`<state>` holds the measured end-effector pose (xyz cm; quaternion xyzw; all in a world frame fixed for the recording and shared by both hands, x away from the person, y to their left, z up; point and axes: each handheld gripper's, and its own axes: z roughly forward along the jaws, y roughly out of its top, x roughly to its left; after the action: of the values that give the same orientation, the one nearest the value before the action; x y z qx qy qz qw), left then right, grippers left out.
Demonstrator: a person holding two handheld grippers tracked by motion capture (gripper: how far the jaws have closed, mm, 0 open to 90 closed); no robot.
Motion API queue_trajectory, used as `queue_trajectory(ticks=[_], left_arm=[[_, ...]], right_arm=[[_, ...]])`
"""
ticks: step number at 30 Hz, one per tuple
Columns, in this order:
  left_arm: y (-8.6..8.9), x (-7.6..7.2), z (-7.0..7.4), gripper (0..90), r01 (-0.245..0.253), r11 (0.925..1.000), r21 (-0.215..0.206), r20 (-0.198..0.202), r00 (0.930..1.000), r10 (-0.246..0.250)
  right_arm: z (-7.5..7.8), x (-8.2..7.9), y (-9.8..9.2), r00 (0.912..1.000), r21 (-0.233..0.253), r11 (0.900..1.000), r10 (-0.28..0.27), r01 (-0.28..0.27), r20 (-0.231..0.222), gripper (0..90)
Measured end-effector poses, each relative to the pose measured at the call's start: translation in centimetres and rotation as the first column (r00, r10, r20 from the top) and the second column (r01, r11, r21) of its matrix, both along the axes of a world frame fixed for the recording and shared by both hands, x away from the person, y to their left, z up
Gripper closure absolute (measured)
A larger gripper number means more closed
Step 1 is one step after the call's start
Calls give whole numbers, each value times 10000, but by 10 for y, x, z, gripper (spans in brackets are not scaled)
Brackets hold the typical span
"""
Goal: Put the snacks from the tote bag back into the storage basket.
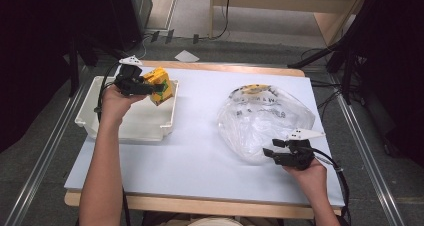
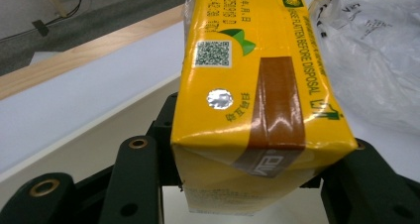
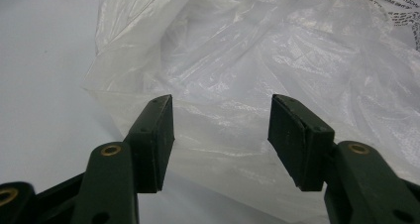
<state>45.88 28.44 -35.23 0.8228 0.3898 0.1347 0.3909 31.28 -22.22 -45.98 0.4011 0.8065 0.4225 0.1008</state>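
A yellow drink carton (image 1: pixel 160 86) with green print and a brown stripe is held above the right side of a white tray (image 1: pixel 95 117). My left gripper (image 1: pixel 152 87) is shut on the carton (image 2: pixel 257 100), its black jaws pressing both sides of the base. A crumpled clear plastic bag (image 1: pixel 265 118) lies on the white table at the right, with something yellow showing at its far end. My right gripper (image 1: pixel 270 152) is open at the bag's near edge; the bag (image 3: pixel 257 70) lies just beyond the parted jaws (image 3: pixel 222 135), nothing between them.
The white tray sits at the table's left edge, its floor bare. The white tabletop (image 1: pixel 200 151) has a wooden rim. Cables, stand legs and a white paper scrap (image 1: pixel 186 56) lie on the grey floor beyond the table.
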Motion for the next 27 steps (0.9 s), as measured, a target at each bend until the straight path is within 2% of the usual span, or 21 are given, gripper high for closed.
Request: queue_trajectory(ticks=[10, 14, 17, 24, 27], left_arm=[[4, 8, -18, 520, -214, 9993, 322, -110, 9997, 218], [4, 11, -25, 520, -216, 9995, 223, -297, 9993, 223], [4, 12, -30, 519, -266, 9986, 457, -271, 9992, 279], [6, 15, -37, 518, -304, 9991, 292, -408, 9987, 315], [5, 15, -41, 518, -336, 9988, 369, -410, 9985, 351]], right_arm=[[0, 0, 0, 10000, -16, 10000, 13, -13, 1, 441], [0, 0, 0, 10000, -40, 10000, 26, -26, -10, 441], [0, 0, 0, 10000, -33, 10000, 21, -21, -10, 441], [0, 0, 0, 10000, -58, 10000, 37, -37, -16, 441], [-1, 0, 0, 10000, -60, 10000, 44, -44, -19, 441]])
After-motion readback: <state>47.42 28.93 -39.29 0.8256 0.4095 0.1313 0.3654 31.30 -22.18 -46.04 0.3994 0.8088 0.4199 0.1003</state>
